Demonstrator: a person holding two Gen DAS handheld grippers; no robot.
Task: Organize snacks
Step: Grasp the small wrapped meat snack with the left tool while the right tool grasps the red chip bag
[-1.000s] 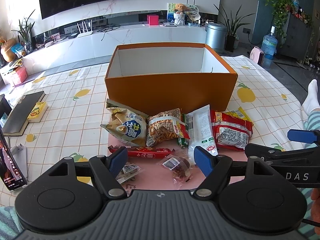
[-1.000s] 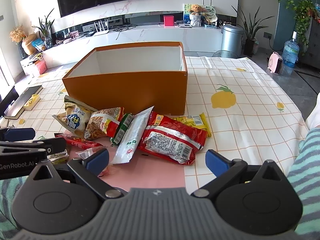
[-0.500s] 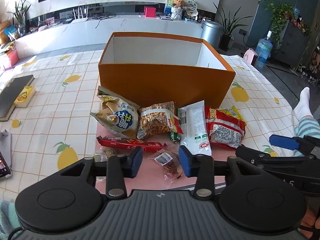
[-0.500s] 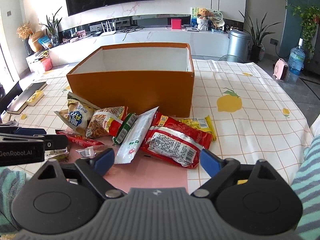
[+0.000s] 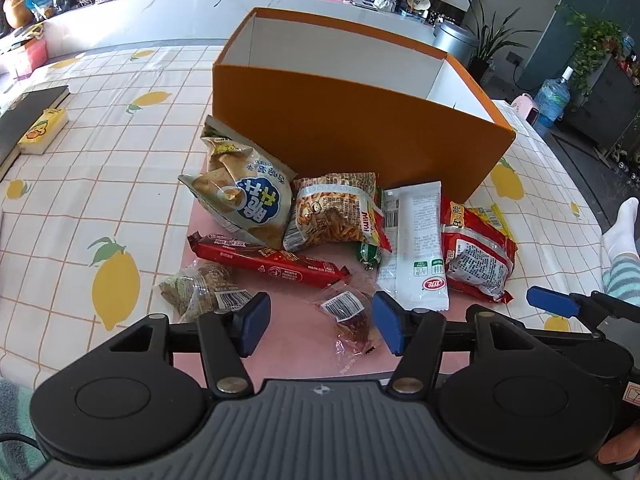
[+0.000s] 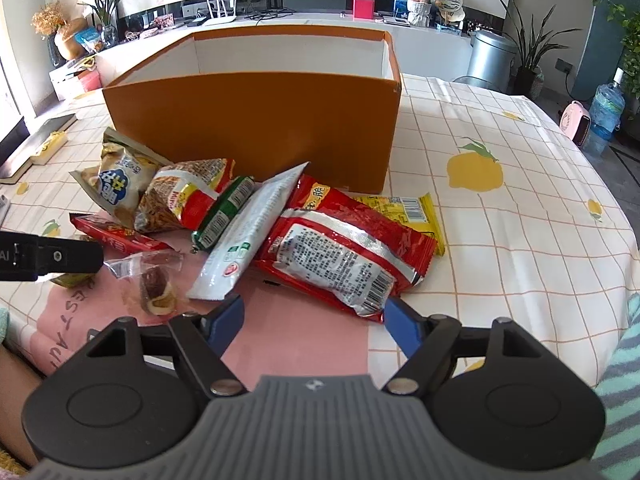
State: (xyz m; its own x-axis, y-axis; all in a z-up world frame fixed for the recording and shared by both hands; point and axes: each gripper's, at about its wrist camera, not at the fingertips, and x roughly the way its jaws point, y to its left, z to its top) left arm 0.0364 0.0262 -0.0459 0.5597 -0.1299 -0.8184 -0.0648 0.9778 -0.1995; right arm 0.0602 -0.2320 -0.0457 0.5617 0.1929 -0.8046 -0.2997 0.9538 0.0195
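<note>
- left gripper [image 5: 320, 326]: tilted down, jaws apart with nothing gripped, they've just been opening back up
- right gripper [image 6: 316, 330]: also angled down, jaws wide, just been closing a bit

One orange box [image 5: 352, 128], nine snack packets [image 5: 420, 248], two grippers [image 6: 312, 320].

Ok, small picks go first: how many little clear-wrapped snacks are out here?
2. The brown one lies on the pink mat near the long red bar's right end; the greenish one sits near its left end. Others may hide under bigger packets.
</note>
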